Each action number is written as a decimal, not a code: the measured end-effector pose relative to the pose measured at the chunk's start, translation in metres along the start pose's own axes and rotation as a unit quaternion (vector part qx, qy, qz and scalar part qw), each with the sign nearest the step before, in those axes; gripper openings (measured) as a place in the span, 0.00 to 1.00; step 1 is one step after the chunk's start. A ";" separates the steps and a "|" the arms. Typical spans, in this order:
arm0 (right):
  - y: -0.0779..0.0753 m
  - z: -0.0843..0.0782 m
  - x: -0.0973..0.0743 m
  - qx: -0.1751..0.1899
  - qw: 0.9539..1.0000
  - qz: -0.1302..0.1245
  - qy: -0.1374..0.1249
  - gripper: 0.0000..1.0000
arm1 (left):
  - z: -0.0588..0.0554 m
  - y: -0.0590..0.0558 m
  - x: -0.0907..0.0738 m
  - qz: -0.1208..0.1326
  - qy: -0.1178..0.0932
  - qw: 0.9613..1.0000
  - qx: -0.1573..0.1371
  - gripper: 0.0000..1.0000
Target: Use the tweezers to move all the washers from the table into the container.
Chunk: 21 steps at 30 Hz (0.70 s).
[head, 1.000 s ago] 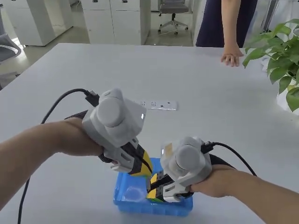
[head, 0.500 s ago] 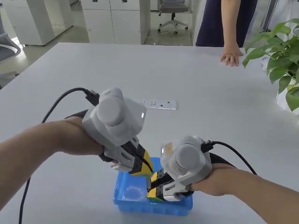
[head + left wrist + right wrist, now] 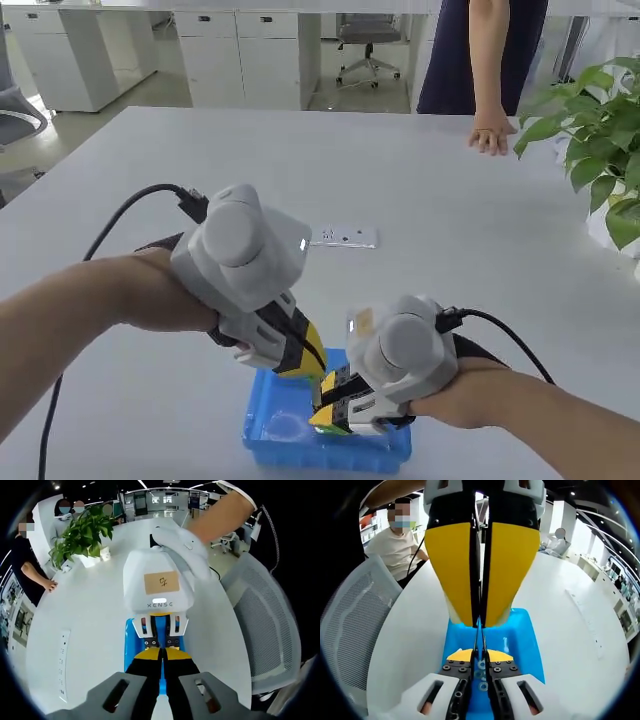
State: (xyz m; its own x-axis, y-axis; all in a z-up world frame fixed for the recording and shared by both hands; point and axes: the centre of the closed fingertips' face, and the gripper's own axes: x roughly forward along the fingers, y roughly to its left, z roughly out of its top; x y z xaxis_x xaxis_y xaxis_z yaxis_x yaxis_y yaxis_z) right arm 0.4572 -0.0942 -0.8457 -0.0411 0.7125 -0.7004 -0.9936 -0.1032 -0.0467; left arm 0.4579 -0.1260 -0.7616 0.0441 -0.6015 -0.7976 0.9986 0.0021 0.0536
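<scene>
Low in the centre of the head view, the left gripper (image 3: pixel 305 362) and the right gripper (image 3: pixel 325 412) met nose to nose over the blue container (image 3: pixel 265 440) on the white table (image 3: pixel 420 200). In the right gripper view the left gripper's (image 3: pixel 480 622) big yellow jaws came down from the top, pressed together on a thin metal strip, the tweezers (image 3: pixel 479 635), which ran down into the slit between the right gripper's (image 3: pixel 480 656) own jaws. Those jaws stood nearly together, but whether they gripped the tweezers could not be told. Through that slit, at the bottom centre, small pale washers (image 3: pixel 481 666) lay on the container's (image 3: pixel 525 640) floor.

In the left gripper view the left gripper's (image 3: pixel 161 654) yellow tips touched, facing the right gripper (image 3: pixel 161 641) over the container (image 3: pixel 130 635). A power strip (image 3: pixel 343 237) lay mid-frame in the head view, a plant (image 3: pixel 600 130) stood at the right edge, and a person's hand (image 3: pixel 490 138) rested on the table at upper right.
</scene>
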 end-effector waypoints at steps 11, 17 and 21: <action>0.003 0.015 -0.016 -0.002 1.000 -0.019 -0.019 0.08 | 0.013 -0.004 -0.017 0.006 -0.013 1.000 0.003 0.04; 0.009 0.019 -0.022 -0.001 1.000 -0.020 -0.022 0.07 | 0.017 -0.010 -0.022 0.000 -0.018 1.000 0.005 0.04; 0.014 0.022 -0.027 -0.007 1.000 -0.019 -0.020 0.06 | 0.022 -0.016 -0.027 -0.004 -0.026 1.000 0.005 0.04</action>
State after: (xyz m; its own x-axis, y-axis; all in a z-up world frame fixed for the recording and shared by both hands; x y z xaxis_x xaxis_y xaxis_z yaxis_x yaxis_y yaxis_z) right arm 0.4419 -0.1000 -0.8115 -0.0087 0.7438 -0.6683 -0.9928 -0.0862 -0.0830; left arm 0.4401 -0.1275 -0.7279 0.0352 -0.6420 -0.7659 0.9984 -0.0106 0.0547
